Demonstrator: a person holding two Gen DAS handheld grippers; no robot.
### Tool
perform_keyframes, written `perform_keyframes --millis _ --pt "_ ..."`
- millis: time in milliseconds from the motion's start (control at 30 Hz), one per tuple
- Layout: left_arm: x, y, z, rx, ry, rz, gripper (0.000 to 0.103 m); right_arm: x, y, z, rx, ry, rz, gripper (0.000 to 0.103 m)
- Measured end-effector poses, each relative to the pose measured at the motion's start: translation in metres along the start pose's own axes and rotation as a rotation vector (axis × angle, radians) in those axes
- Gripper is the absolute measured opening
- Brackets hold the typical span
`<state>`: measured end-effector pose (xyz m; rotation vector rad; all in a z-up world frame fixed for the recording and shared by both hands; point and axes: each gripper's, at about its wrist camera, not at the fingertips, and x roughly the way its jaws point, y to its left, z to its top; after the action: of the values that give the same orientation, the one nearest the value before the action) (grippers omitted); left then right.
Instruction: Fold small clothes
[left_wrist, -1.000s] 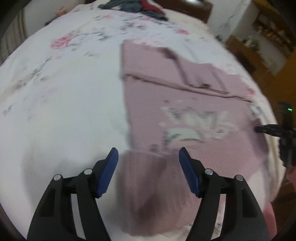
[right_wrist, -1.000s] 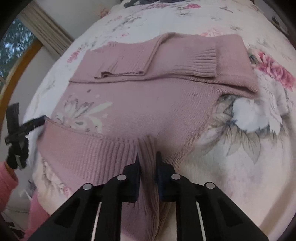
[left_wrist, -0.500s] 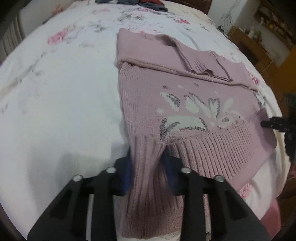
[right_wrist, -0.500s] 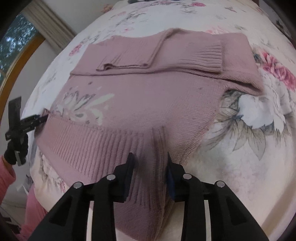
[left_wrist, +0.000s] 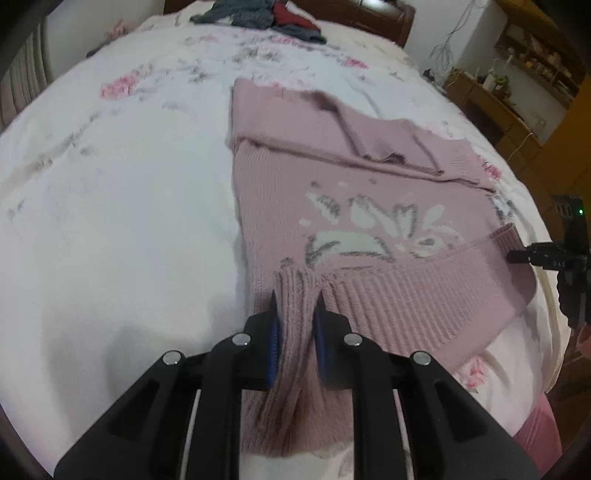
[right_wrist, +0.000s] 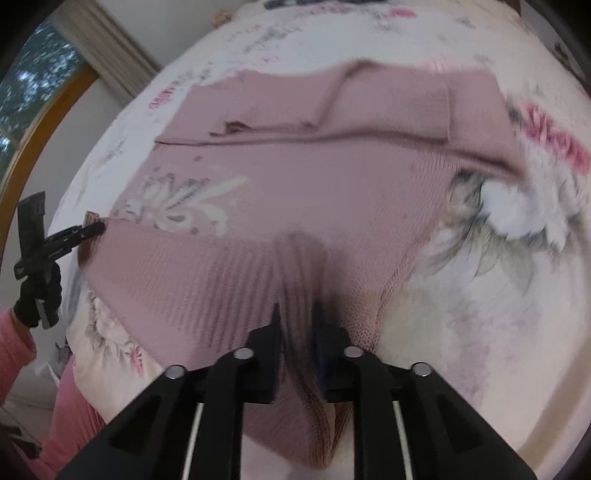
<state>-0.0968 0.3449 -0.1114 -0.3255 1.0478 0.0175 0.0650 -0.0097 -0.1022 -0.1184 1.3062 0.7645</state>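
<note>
Both grippers' fingers (left_wrist: 275, 334) bury sweater (left_wrist: 369, 177) hem

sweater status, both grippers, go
Left gripper shut on sweater hem. Right gripper shut on hem, opposite corner. Sweater flat on bed, sleeves folded across top. Nothing in the way.

Both wrist views sit low and close at the sweater's (left_wrist: 369, 221) hem, sharing it from opposite corners.

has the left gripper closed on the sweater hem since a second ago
Yes. The left gripper, open above the bed before, is now shut on the sweater hem, ribbing bunched between its fingers.
</note>
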Motion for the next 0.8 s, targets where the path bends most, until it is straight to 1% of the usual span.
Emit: perform_keyframes --millis 33,100,167,200,233,300,433,533,633,700,733,767,800 --pt "0.005 0.002 0.001 -0.006 0.014 0.003 0.021 0.005 -0.004 0.000 0.019 0.010 0.010 0.022" --pt "0.012 0.002 0.004 -0.014 0.025 0.004 0.021 0.009 -0.010 -0.001 0.059 0.013 0.033 0.022" --pt "0.011 0.000 0.006 -0.018 0.027 0.002 0.018 0.007 -0.013 -0.003 0.090 0.010 0.038 0.017" --pt "0.007 -0.002 0.007 -0.026 0.019 -0.016 0.015 0.004 -0.013 -0.004 0.092 0.009 0.032 0.013" --pt "0.001 -0.003 0.007 -0.034 0.005 -0.041 0.013 0.000 -0.011 -0.005 0.090 0.003 0.028 0.011" --pt "-0.016 -0.009 0.007 -0.028 -0.043 -0.065 0.012 -0.014 -0.008 -0.008 0.097 -0.032 0.057 0.011" --pt "-0.055 -0.020 0.014 -0.022 -0.143 -0.111 0.011 -0.057 -0.003 -0.013 0.119 -0.151 0.148 0.010" --pt "-0.075 -0.026 0.038 -0.013 -0.211 -0.121 0.011 -0.081 -0.003 -0.007 0.124 -0.215 0.161 0.010" --pt "-0.081 -0.028 0.077 -0.017 -0.268 -0.120 0.011 -0.103 -0.008 0.011 0.131 -0.273 0.149 0.010" --pt "-0.076 -0.029 0.107 -0.013 -0.300 -0.107 0.011 -0.114 -0.011 0.032 0.139 -0.305 0.119 0.010" --pt "-0.071 -0.028 0.126 -0.015 -0.309 -0.110 0.011 -0.118 -0.017 0.042 0.151 -0.316 0.116 0.010" --pt "-0.068 -0.028 0.137 -0.010 -0.313 -0.110 0.011 -0.120 -0.019 0.054 0.164 -0.326 0.113 0.010" --pt "-0.062 -0.029 0.153 0.001 -0.328 -0.094 0.011 -0.121 -0.025 0.069 0.179 -0.339 0.100 0.010"
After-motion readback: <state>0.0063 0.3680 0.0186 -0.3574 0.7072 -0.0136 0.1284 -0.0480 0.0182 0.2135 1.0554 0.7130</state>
